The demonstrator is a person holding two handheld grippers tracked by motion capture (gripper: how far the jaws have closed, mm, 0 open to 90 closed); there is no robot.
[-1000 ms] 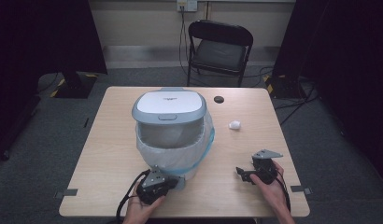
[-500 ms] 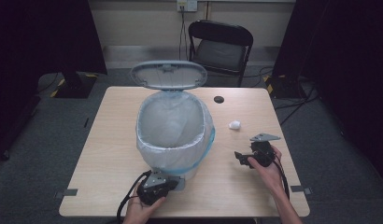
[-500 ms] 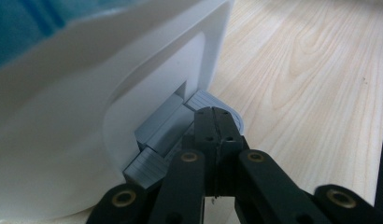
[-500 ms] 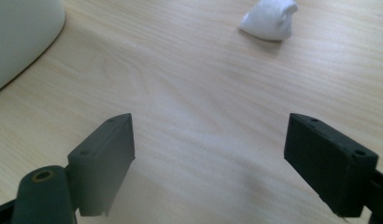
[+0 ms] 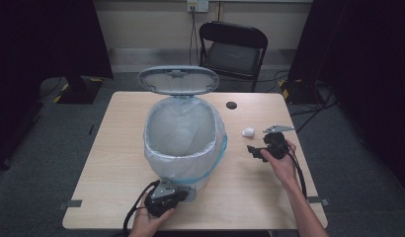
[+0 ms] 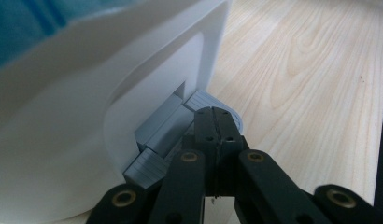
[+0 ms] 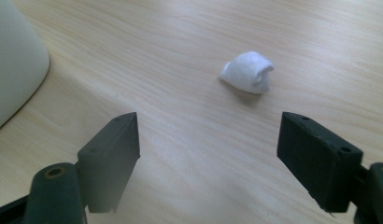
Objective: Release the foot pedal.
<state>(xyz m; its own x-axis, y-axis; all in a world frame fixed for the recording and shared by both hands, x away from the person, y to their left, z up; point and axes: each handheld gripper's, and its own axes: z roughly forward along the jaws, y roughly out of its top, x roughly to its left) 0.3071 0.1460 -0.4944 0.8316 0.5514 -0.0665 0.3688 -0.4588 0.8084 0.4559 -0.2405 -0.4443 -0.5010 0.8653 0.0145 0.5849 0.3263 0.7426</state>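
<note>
While the left gripper (image 5: 183,191), jaws pressed together, is holding down the pedal (image 6: 158,135) of the bin (image 5: 184,143), the right gripper (image 5: 253,151), jaws spread and just narrowing, is nearing the paper wad (image 7: 248,71) beside the bin, and a slipping pedal is risking the lid (image 5: 178,80) dropping.

A black folding metal chair (image 5: 233,49) stands behind the pale wooden worktop (image 5: 116,148) on grey carpeted floor (image 5: 42,163). Dark curtains (image 5: 42,39) flank a cream wall (image 5: 151,24) with a socket (image 5: 198,5).
</note>
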